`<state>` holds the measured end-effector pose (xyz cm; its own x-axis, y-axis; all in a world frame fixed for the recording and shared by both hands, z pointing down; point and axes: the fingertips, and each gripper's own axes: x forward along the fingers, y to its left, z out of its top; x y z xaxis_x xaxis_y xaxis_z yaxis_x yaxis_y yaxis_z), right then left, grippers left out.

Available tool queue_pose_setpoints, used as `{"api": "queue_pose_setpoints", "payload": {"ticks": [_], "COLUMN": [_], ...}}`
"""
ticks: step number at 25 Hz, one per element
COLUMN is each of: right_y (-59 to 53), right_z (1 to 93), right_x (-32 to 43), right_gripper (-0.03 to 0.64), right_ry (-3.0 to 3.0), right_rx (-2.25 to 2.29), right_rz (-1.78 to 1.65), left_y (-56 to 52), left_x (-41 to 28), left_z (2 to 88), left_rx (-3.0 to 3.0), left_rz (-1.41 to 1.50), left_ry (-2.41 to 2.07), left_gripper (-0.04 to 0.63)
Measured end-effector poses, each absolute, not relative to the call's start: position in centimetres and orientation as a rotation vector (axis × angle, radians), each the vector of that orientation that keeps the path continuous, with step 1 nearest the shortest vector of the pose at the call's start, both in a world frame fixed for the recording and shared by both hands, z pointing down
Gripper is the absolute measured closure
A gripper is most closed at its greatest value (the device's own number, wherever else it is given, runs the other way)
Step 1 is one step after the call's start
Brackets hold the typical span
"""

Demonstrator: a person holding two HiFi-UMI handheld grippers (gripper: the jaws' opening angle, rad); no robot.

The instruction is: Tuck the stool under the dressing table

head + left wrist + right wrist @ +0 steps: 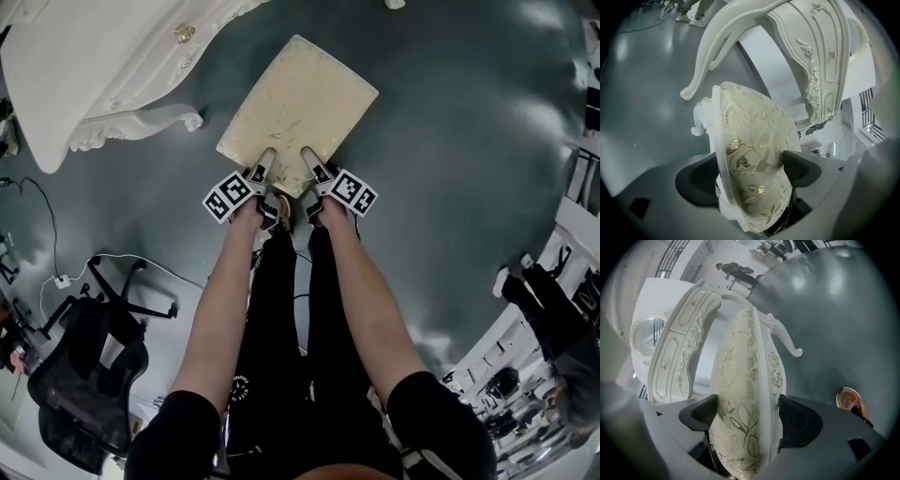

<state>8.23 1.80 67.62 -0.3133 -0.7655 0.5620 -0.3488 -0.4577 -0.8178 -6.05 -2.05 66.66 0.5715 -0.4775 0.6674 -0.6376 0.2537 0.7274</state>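
Note:
The stool (300, 108) has a cream seat with a gold leaf pattern and a carved white frame. It stands on the grey floor just right of the white dressing table (103, 56). My left gripper (266, 161) and right gripper (307, 157) both clamp the stool's near edge, side by side. In the left gripper view the seat (750, 140) fills the gap in my left gripper (750, 171), with the dressing table (811, 61) ahead. My right gripper (747, 416) likewise squeezes the seat (740, 380), and the dressing table (677, 352) shows at the left.
A black office chair (89, 366) and a cable (56, 272) lie on the floor at the lower left. Shelving (572, 234) lines the right side. A shoe (853, 403) is near my right gripper. A person (736, 269) stands far off.

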Motion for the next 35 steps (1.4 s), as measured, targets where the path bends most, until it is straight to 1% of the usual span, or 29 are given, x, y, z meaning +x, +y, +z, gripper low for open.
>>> {"api": "queue_pose_setpoints", "payload": {"ticks": [19, 25, 35], "right_y": [-9.3, -12.7, -17.0], "right_z": [67.7, 67.6, 67.5], "right_x": [13.9, 14.6, 15.7], "right_gripper": [0.184, 0.186, 0.184], "right_ry": [1.476, 1.476, 1.458], "right_rx": [-1.575, -1.569, -1.602], "right_rz": [-1.855, -1.885, -1.827], "left_y": [-12.9, -16.2, -20.7], "left_x": [-0.7, 0.0, 0.6], "left_z": [66.7, 66.5, 66.5], "left_rx": [1.370, 1.347, 1.315], "left_rz": [0.035, 0.012, -0.064], "left_ry": [-1.128, -1.157, -1.202], "left_gripper": [0.162, 0.163, 0.163]}}
